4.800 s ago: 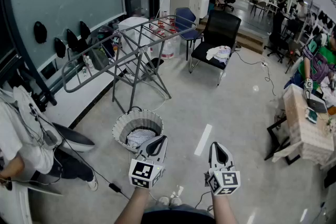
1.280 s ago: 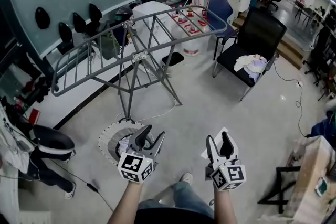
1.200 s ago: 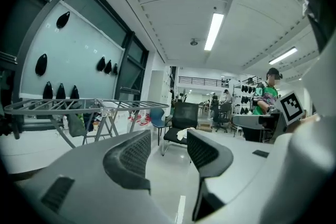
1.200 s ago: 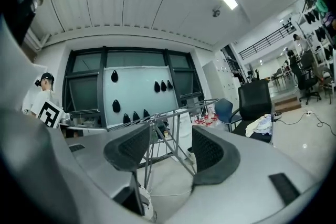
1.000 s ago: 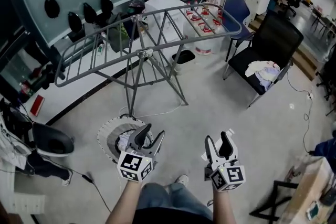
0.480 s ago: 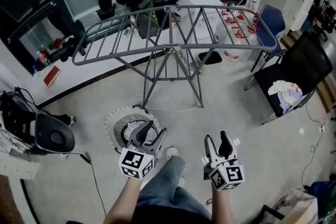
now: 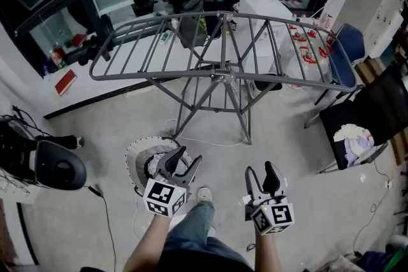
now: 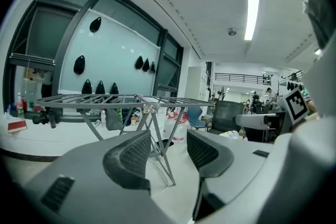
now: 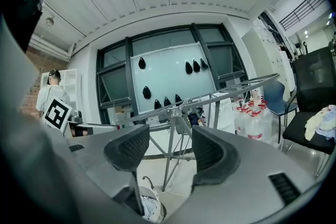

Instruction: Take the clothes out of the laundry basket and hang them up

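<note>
A round white laundry basket (image 7: 138, 159) stands on the floor with pale clothes (image 7: 155, 167) inside; my left gripper (image 7: 188, 157) hovers over its right rim and hides part of it. Those jaws stand open and empty. A grey folding drying rack (image 7: 220, 41) stands beyond the basket, its rails bare apart from red pegs at the right end. In the left gripper view the rack (image 8: 142, 99) shows past the open left gripper (image 8: 168, 141). My right gripper (image 7: 259, 169) is open too, right of the basket; its view shows the right gripper (image 9: 169, 139), the rack (image 9: 210, 97) and the basket (image 9: 149, 206) below.
A black chair (image 7: 360, 118) holding a heap of light clothes (image 7: 354, 137) stands at the right, a blue chair (image 7: 344, 54) behind it. A black seat (image 7: 54, 165) and a cable lie at the left. The person's legs (image 7: 191, 236) are below the grippers.
The head view has swung left and closed in: the rack now sits in the middle and the chairs have slid right. Both grippers stayed open, the left one over the basket's rim.
</note>
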The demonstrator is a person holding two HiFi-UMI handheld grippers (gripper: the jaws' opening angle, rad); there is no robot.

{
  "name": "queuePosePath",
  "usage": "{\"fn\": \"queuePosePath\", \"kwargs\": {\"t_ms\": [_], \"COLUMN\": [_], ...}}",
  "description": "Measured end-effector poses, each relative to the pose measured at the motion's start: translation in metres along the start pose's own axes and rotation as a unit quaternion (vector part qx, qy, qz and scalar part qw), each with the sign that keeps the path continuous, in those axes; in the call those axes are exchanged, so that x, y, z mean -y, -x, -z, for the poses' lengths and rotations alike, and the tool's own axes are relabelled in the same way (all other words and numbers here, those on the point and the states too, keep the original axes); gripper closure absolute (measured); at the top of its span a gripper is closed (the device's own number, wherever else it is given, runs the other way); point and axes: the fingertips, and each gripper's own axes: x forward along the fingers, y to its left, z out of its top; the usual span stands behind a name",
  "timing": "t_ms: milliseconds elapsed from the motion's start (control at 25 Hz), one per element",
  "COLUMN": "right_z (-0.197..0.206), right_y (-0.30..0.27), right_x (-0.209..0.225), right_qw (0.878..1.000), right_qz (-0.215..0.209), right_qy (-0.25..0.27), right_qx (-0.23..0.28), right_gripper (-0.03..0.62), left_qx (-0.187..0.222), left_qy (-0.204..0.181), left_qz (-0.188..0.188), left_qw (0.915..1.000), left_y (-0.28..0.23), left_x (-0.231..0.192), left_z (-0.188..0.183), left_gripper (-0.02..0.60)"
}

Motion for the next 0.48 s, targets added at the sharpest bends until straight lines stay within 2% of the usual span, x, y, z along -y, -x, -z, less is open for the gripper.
{"fn": "queuePosePath", "kwargs": {"t_ms": [240, 480], "right_z": [-0.010, -0.019], "right_y": [-0.074, -0.130], "right_x": [0.017, 0.017], "right_qw": [0.999, 0.997], "right_qz": [-0.035, -0.072], "right_qy": [0.016, 0.017], "right_qx": [-0.017, -0.031], "right_gripper": [0.358, 0.358], "left_qx": [0.001, 0.006], "left_qy": [0.008, 0.024], "left_qz": [-0.009, -0.038], "left_qw": [0.9999, 0.9990], "left_y": [-0.057, -0.079], "left_x": [-0.034, -0.062], "left_z": [-0.012, -0.021], "left_gripper": [0.371, 0.371]}}
